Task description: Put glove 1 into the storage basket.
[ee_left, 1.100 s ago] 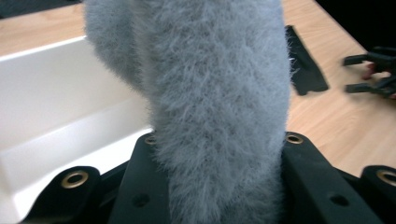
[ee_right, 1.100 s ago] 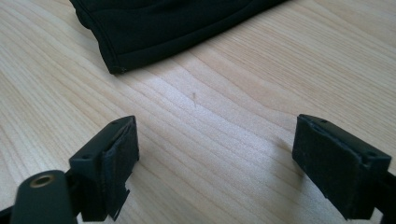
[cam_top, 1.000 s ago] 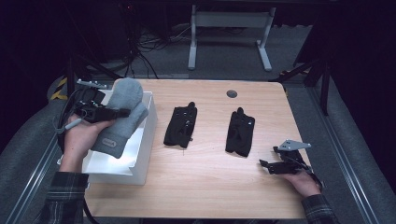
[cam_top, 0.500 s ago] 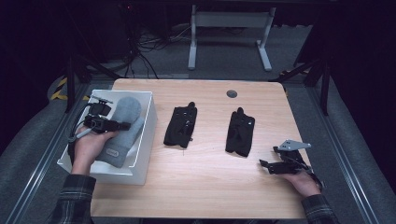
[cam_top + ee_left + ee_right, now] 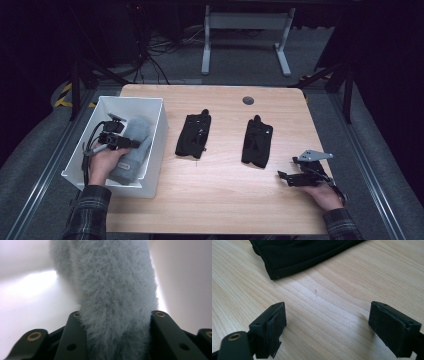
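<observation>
High view: left gripper (image 5: 116,140) jaws clamp grey fuzzy slipper (image 5: 132,150) inside white bin (image 5: 156,145); right gripper (image 5: 295,176) jaws apart

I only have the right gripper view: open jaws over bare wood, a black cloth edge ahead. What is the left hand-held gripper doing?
Observer: The left hand-held gripper is down inside a white bin. A grey fluffy item is gripped between its jaws, which have just been opening a little.
Operator: Where does that item sit?
Observer: It lies lengthwise inside the bin, with a label at its near end.
Operator: And the black cloth?
Observer: It is the right glove of two black ones. The left glove lies flat beside it.
</observation>
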A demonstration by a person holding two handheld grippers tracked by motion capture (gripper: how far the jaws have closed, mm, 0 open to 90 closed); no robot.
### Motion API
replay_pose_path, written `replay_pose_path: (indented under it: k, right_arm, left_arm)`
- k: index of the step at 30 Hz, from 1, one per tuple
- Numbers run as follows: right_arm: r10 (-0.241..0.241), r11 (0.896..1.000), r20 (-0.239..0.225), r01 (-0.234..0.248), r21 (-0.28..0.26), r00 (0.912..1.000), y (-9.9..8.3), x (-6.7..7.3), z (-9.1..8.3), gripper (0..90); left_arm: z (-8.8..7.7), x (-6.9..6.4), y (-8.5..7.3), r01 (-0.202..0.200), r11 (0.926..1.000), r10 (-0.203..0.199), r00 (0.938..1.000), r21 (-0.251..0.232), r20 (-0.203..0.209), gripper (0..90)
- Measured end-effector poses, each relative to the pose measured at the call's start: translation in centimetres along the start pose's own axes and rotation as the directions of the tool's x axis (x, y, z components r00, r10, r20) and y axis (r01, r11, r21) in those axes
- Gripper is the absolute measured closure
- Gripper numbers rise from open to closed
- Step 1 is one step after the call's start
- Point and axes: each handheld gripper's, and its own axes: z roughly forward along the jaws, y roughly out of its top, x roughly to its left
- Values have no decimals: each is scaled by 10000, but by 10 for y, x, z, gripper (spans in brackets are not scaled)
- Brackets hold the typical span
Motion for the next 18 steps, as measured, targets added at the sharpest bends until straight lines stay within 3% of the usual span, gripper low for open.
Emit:
replay_pose_path:
  k: [6, 10, 13, 18]
  right_arm:
    - [2, 10000, -1, -2, 0, 10000, 0, 0, 0, 149]
    - [4, 10000, -2, -4, 0, 10000, 0, 0, 0, 149]
    - [2, 10000, -2, -2, 3, 10000, 0, 0, 0, 149]
    - [3, 10000, 15, -3, 4, 10000, 0, 0, 0, 149]
  left_arm:
    - [-5, -3, 1, -113, 9998, 109, 9997, -151, -223, 464]
    - [-17, -9, 3, -510, 9978, 472, 9953, -428, -841, 372]
    - [-30, -12, 4, -640, 9932, 553, 9944, -968, -902, 320]
    - [-46, -23, 7, -857, 9875, 747, 9935, -1321, -855, 271]
